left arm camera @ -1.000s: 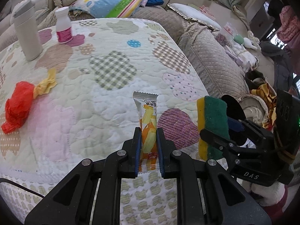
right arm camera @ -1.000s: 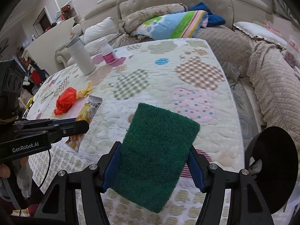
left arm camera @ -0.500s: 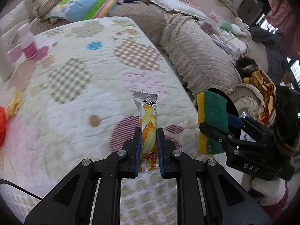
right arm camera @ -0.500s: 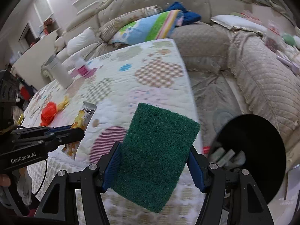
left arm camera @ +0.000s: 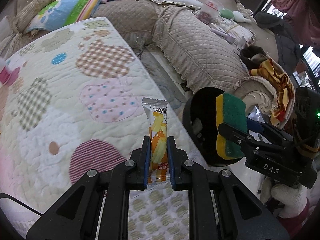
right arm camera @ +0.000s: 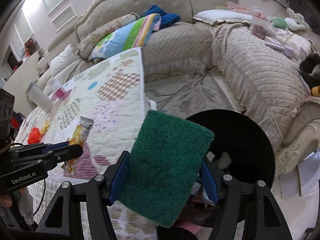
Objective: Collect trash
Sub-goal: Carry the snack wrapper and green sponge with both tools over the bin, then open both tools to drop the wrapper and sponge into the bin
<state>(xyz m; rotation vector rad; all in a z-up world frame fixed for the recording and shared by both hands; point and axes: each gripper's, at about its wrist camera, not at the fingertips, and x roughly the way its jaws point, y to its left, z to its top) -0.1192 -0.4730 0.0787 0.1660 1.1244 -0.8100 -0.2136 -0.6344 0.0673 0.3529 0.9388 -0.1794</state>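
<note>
Left tongs (left arm camera: 158,150) hold snack packet (left arm camera: 157,128) upright over right edge of quilted counter (left arm camera: 60,104). Right tongs (right arm camera: 165,172) hold scouring sponge (right arm camera: 166,166) over open bin (right arm camera: 246,132), which stands on floor just right of counter. Sofa (right arm camera: 250,64) behind and right of bin. On counter's far left: tumbler (right arm camera: 39,98), small bottle (right arm camera: 57,90) beside it, crumpled bag (right arm camera: 34,137) nearer. Striped pillow (left arm camera: 68,10) behind counter.

A beige quilted sofa (right arm camera: 250,64) curves ahead and to the right of the tool, a striped blue-green pillow (right arm camera: 128,36) lying ahead-left beyond the pastel patchwork quilted table cover (left arm camera: 66,92).
</note>
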